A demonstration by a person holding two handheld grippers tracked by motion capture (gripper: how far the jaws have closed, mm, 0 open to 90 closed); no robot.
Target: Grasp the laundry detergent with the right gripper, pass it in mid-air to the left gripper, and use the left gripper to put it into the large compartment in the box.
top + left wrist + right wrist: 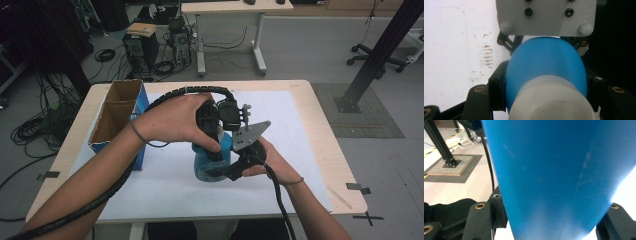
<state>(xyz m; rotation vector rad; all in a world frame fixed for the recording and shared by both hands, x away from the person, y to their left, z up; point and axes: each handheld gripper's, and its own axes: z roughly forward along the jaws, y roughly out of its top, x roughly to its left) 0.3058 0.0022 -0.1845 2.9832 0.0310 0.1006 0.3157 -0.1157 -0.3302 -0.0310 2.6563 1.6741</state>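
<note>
I have the blue bottle (212,162) standing near the middle of the table, slightly toward the near edge, on the white sheet (300,150) that covers most of the light wooden table (327,150). My left gripper (212,150) comes down on it from above, and in the left gripper view its jaws are clamped on the blue shoulder just under the white cap (551,100). My right gripper (225,172) comes in from the right, low on the bottle's body; in the right gripper view the blue wall (559,177) sits between the black jaws and they look pressed against it, though the contact on the right side is partly hidden. An open cardboard box (117,112) with a blue side stands at the left of the table, well apart from the bottle, and it is split into compartments. The sheet carries faint brown smudges (486,56) in the left gripper view. Beyond the far edge the grey floor holds another desk (230,10) with white legs, computer towers (150,45) and a tangle of black cables (40,125) at far left. At far right a black metal post (380,50) stands bolted on a dark mat, with a chair base (380,62) behind it.
</note>
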